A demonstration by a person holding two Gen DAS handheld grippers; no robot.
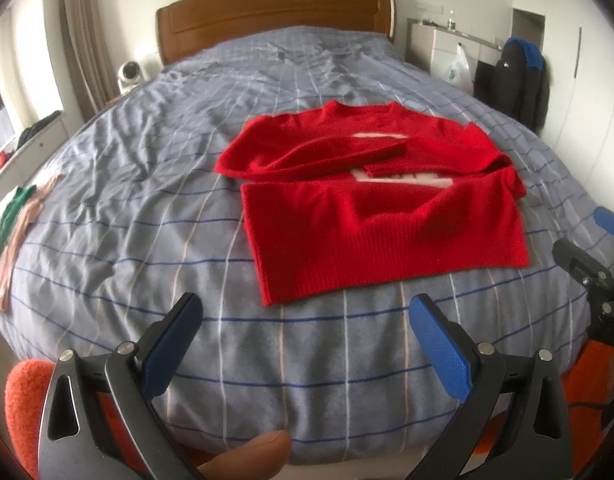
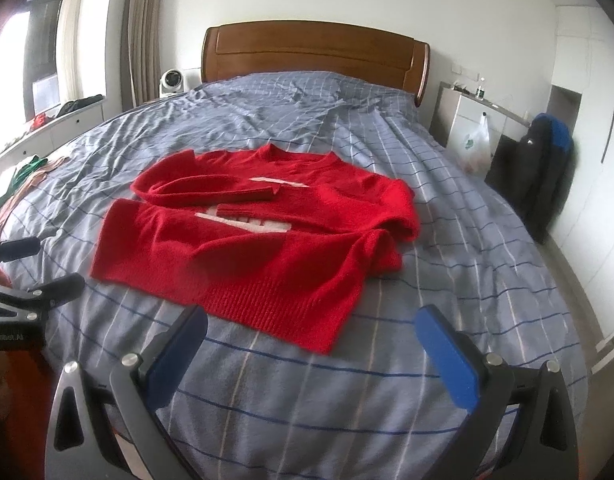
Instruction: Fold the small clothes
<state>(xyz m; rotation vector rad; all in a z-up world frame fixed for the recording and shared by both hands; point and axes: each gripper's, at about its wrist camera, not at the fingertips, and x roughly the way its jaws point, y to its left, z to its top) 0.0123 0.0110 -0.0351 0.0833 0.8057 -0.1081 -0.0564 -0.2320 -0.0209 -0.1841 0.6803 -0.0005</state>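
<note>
Your left gripper (image 1: 305, 312) hangs over the near edge of the bed with its blue-padded jaws spread wide and nothing between them; the checked grey-blue bed cover (image 1: 147, 184) shows through the gap. Your right gripper (image 2: 311, 324) is in the same state, jaws fully apart and empty, just short of the hem.

The red knitted sweater with a white chest print (image 1: 371, 208) lies flat on the cover, front up, neck towards the brown wooden headboard (image 1: 275, 12) and ribbed hem towards you. Both sleeves are already folded in across the chest, their cuffs nearly meeting over the white print, one slightly above the other. The shoulder on the right side is bunched and rumpled. In the right wrist view the sweater (image 2: 263, 232) sits between the two grippers' lines of sight, and your left gripper (image 2: 35, 272) shows at the left edge beside the hem corner, not touching it.

A green and pink heap of other clothes (image 1: 15, 232) lies at the far left edge of the bed, well apart from the sweater. Your fingertip (image 1: 251, 456) shows at the bottom of the left wrist view
</note>
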